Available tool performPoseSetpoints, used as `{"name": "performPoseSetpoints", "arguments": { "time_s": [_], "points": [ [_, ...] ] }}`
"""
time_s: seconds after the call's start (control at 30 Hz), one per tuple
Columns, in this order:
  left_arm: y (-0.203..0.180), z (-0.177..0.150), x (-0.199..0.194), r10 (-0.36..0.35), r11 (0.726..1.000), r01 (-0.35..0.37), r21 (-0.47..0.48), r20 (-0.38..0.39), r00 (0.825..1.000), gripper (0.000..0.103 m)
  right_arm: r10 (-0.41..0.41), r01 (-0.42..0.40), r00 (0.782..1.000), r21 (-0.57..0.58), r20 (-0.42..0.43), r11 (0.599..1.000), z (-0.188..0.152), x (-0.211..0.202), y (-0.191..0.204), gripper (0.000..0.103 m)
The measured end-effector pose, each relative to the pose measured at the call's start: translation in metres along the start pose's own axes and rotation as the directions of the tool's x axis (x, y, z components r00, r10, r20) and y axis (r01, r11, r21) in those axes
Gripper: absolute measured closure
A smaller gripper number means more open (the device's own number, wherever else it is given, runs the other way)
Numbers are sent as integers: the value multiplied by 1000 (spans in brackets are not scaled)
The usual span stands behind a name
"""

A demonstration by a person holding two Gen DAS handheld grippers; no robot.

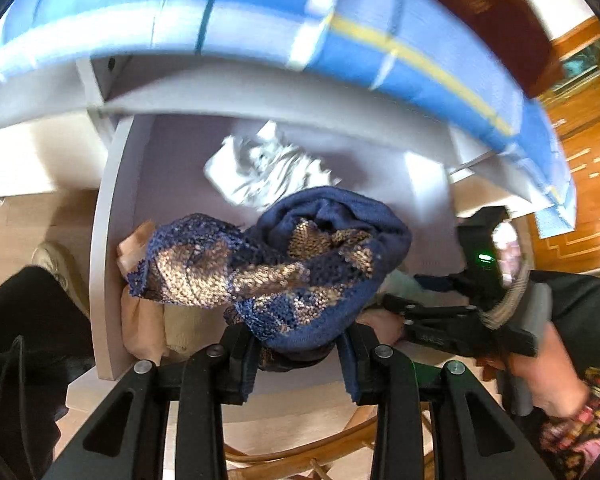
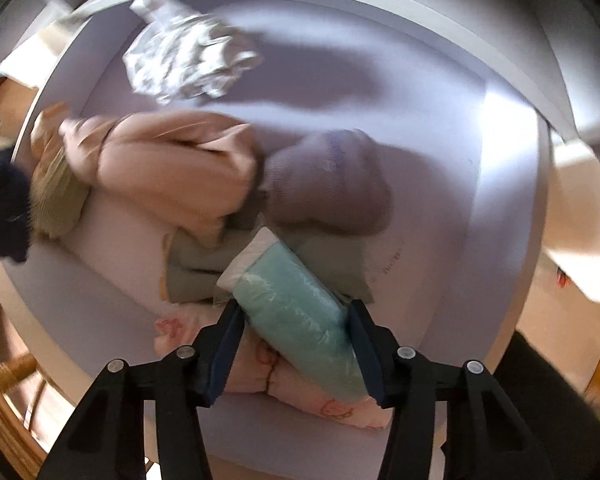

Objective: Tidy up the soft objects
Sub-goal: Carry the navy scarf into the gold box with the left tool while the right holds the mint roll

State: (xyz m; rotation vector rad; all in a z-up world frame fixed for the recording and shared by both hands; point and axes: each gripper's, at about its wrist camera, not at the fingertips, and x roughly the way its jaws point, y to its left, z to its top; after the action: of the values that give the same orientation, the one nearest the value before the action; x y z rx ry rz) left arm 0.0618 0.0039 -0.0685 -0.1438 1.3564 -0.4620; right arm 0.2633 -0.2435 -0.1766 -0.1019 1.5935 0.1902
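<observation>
Mid-stow: my left gripper [image 1: 296, 344] is clamped on the navy knit [image 1: 300, 264], my right gripper [image 2: 296, 332] pinches the teal pack [image 2: 300, 312]; next, drop both into the drawer [image 2: 380, 80] ahead

— Colours, left wrist view?
— Knitted garment [image 1: 300, 268]: navy blue with tan-gold patches. Bedding [image 1: 260, 12] above: blue, white bands, one yellow stripe. Crumpled item [image 1: 268, 168]: silver-white. Drawer floor [image 1: 172, 168]: pale lilac-grey.

— Right wrist view?
— Packet [image 2: 296, 308]: mint green under clear wrap, white end. Cloth [image 2: 300, 384] beneath: pale pink, reddish outline print. Bundle [image 2: 172, 168]: peach. Rounded item [image 2: 332, 184]: mauve-grey. Finger pads [image 2: 224, 352]: dark blue.
</observation>
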Motion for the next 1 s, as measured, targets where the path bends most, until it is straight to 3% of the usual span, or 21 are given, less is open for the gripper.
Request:
{"name": "performPoseSetpoints", "arguments": {
  "time_s": [0.13,0.33,0.57,0.77,1.0],
  "points": [
    [-19,3,-27,-38,997,36,71,35,999,69,29,-28,1000,59,-10,998,-1,1,-12,50],
    [-41,18,-82,-72,986,55,156,104,992,69,21,-20,1000,53,-13,998,5,2,-10,50],
    [-57,57,-139,-108,980,74,185,178,978,69,-55,55,998,4,-25,998,4,3,3,52],
    [-71,109,-171,-51,977,-2,211,249,967,69,-57,57,998,5,-30,998,3,5,8,52],
    [-80,175,-183,-4,975,-58,216,275,961,69,-39,40,999,20,-33,999,3,6,7,52]
  ]
}}
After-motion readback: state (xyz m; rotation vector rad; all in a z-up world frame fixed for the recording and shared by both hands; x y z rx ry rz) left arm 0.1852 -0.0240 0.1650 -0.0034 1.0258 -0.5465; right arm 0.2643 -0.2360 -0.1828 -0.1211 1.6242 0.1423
